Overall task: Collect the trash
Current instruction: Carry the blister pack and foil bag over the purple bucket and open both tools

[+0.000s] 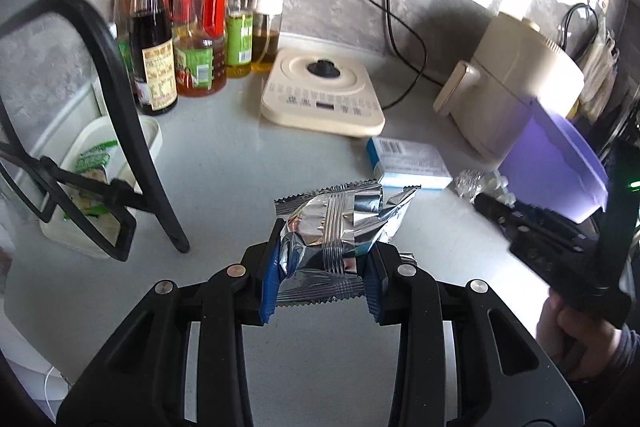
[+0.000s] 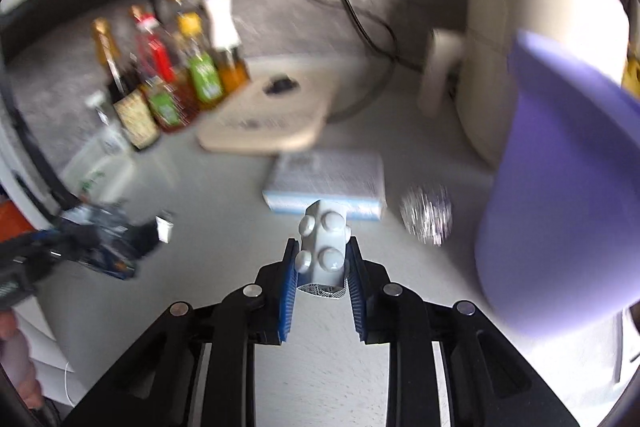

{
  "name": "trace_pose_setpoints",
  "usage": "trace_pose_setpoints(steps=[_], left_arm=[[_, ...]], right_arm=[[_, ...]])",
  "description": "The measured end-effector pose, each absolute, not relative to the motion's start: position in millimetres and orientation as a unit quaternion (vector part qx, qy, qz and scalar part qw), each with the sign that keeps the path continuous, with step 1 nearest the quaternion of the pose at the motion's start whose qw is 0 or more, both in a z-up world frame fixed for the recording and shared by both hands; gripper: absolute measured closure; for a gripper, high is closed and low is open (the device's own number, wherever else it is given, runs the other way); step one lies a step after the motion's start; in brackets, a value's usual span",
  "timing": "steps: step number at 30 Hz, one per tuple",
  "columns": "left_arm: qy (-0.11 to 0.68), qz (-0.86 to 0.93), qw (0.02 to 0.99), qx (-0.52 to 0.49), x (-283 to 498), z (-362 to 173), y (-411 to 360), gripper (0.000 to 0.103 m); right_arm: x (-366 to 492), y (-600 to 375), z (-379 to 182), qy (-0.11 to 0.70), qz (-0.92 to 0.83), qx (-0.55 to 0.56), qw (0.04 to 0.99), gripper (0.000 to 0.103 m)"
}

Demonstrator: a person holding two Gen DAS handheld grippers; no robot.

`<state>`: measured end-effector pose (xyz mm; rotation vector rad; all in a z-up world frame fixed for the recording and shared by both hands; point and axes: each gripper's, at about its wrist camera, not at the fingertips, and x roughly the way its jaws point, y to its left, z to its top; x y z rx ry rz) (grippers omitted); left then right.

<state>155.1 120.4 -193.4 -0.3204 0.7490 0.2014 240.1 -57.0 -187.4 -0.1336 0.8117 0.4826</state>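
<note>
While right view blurs, right gripper (image 2: 322, 259) pinches studded block (image 2: 324, 247), underside hidden

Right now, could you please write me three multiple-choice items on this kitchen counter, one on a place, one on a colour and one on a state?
1. Where does the blue-and-white box lie?
A. in front of the cream appliance base
B. inside the purple bin
C. among the bottles

2. What colour is the bin?
A. green
B. purple
C. red

3. What does the right gripper hold?
A. nothing
B. a foil ball
C. a grey studded brick

Answers:
1. A: the box lies flat on the counter, just in front of the appliance base.
2. B: its wall shows purple in both views.
3. C: the brick sits between the blue pads; the foil ball lies on the counter. The left gripper is shut on a silver wrapper.
</note>
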Motion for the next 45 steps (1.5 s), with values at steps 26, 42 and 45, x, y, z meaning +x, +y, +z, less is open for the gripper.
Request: trace_pose_setpoints(steps=[26,42,45], left_arm=[[0.272,0.048,0.954,-0.12,209.7,-116.5,-1.6,0.069],[0.267,0.04,0.955,-0.12,219.0,-118.7,-26.7,0.069],[0.265,0.034,0.957,-0.117,225.5,-114.7,-29.9,0.069]], right_arm=[[257.5,-216.8,-53.3,0.274,0.207,-0.041,0.938,0.079],[283.0,-249.1,-65.7,0.295,0.215,-0.078,0.928,0.035],[280.8,-260.3,-59.2,0.285,0.216,-0.058,0.932,0.034]])
